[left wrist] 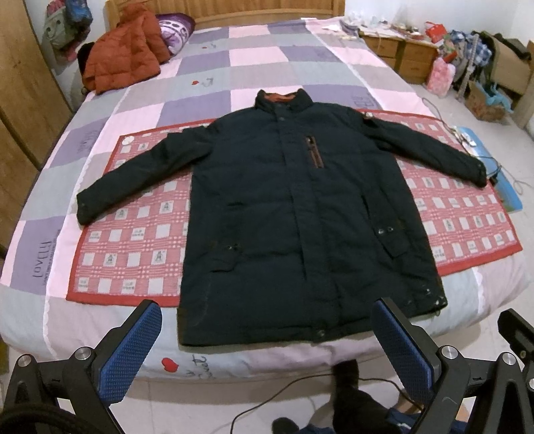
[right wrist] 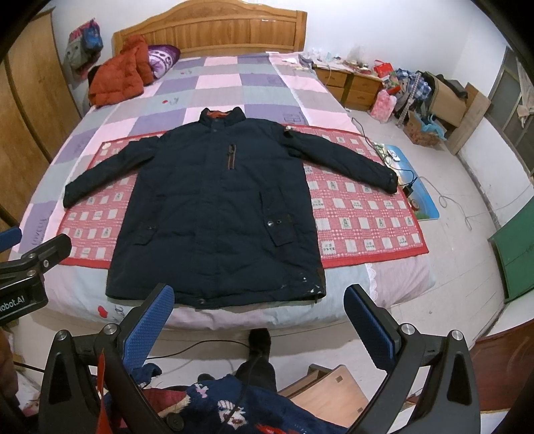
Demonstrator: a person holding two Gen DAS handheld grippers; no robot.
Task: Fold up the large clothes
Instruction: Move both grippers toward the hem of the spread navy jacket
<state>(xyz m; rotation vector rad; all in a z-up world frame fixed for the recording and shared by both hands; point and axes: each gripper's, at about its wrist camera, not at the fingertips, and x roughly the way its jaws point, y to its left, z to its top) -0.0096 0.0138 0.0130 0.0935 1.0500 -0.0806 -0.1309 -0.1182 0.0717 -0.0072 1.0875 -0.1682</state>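
A dark navy jacket lies flat, front up, on a red checked mat on the bed, with both sleeves spread out and the collar toward the headboard. The right wrist view shows the same jacket and mat. My left gripper hovers open just short of the jacket's hem, nothing between its blue pads. My right gripper is also open and empty, held back over the bed's foot edge, below the hem.
The bed has a purple, pink and grey patchwork cover. An orange puffer coat and a pillow lie near the headboard. Bedside drawers, boxes and clutter fill the right floor. A cable runs across the floor below.
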